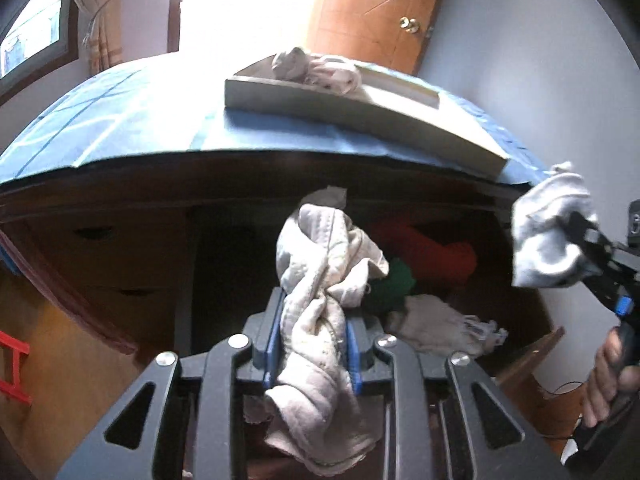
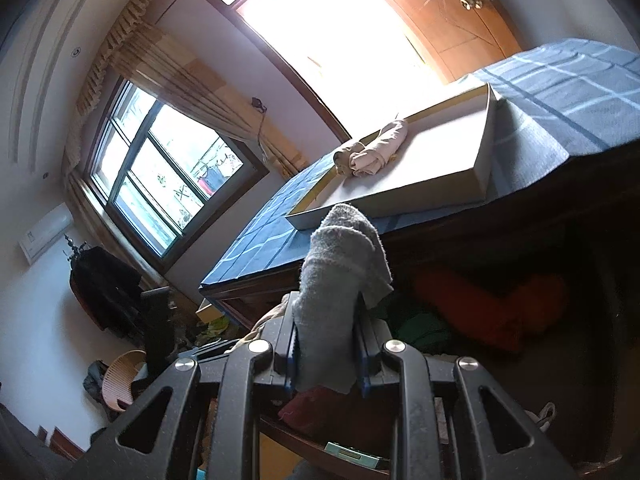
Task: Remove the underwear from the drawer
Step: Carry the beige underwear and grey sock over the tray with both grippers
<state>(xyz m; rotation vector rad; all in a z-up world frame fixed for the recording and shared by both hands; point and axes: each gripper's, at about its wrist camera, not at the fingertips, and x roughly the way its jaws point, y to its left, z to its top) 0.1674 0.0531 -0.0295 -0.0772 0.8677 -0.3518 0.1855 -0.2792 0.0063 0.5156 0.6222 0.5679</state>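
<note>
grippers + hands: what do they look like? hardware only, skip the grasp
Both the left gripper and the right gripper are matte black, with angular cut-out linkage arms, silver round bolt heads and blue pads on the fingers. Bare right hand, no sleeve visible. No markings legible.

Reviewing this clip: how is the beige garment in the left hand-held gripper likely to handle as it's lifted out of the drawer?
Probably floppy: the beige garment twists and droops on both sides of the left hand-held gripper. Likely light, since a narrow pinch holds the whole bundle. Its loose tail hangs low, so it may drag or snag on the drawer front.
</note>
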